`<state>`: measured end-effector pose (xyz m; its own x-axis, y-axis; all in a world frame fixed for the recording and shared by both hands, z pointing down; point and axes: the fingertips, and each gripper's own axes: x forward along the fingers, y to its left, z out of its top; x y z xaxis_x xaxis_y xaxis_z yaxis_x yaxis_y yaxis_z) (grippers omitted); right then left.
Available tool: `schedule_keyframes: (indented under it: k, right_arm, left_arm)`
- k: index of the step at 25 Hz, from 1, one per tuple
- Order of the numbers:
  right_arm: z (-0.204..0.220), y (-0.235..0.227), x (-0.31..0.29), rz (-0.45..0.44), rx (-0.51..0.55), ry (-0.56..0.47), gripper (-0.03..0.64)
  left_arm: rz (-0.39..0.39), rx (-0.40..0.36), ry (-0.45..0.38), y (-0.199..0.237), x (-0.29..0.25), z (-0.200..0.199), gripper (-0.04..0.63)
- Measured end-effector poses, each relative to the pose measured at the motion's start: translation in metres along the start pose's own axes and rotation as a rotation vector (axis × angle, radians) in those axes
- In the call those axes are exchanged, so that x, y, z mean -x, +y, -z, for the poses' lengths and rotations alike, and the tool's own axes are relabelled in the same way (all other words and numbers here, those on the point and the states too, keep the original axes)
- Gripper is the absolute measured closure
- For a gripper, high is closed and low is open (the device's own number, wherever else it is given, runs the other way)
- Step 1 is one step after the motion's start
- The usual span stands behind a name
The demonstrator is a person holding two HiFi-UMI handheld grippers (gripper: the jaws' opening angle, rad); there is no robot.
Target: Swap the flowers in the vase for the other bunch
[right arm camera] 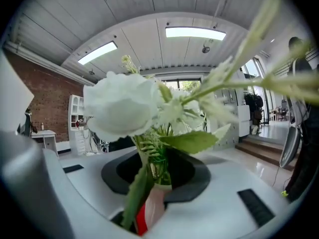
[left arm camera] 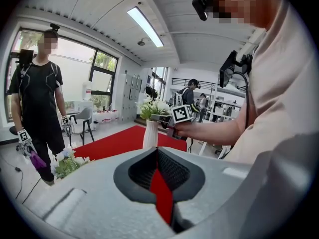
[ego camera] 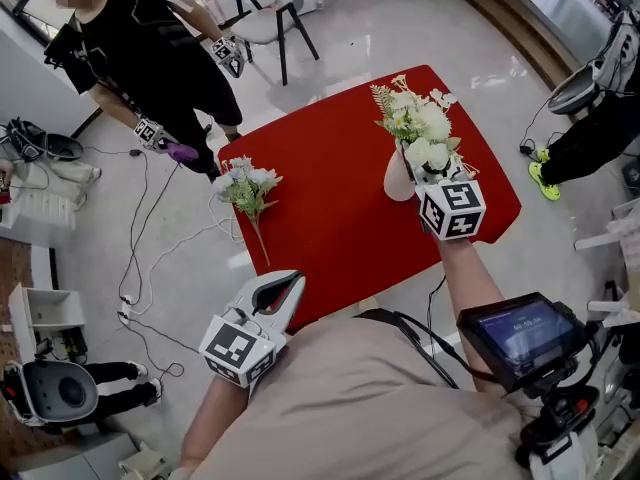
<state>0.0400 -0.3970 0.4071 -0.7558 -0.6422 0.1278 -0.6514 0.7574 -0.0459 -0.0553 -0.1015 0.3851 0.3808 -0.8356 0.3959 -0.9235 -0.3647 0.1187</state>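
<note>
A white vase (ego camera: 398, 183) stands on the red table (ego camera: 330, 188) and holds a bunch of white flowers (ego camera: 420, 123). My right gripper (ego camera: 428, 175) reaches in from the near side at the vase's mouth. In the right gripper view its jaws are shut on the green stems (right arm camera: 157, 166) just above the vase's rim (right arm camera: 154, 203), with a white bloom (right arm camera: 124, 106) close overhead. The other bunch (ego camera: 248, 186) lies flat at the table's left corner. My left gripper (ego camera: 285, 286) hovers shut and empty by the near left edge, apart from both bunches.
A person in black (ego camera: 150, 48) stands beyond the table's far left with grippers in hand, beside a chair (ego camera: 270, 18). Cables (ego camera: 140, 268) trail over the floor at the left. Another person (ego camera: 600, 118) is at the right. A screen (ego camera: 520, 333) hangs by my chest.
</note>
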Motion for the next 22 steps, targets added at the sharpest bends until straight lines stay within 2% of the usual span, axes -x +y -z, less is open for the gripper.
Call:
schedule_keyframes:
  k: [12, 22]
  right_arm:
    - [-0.011, 0.011, 0.012, -0.018, -0.006, -0.043, 0.509]
    - [-0.035, 0.015, 0.011, -0.054, 0.013, -0.08, 0.518]
  left_arm:
    - [0.023, -0.018, -0.017, 0.003, 0.002, 0.008, 0.586]
    - [0.052, -0.025, -0.016, 0.004, -0.001, 0.011, 0.586]
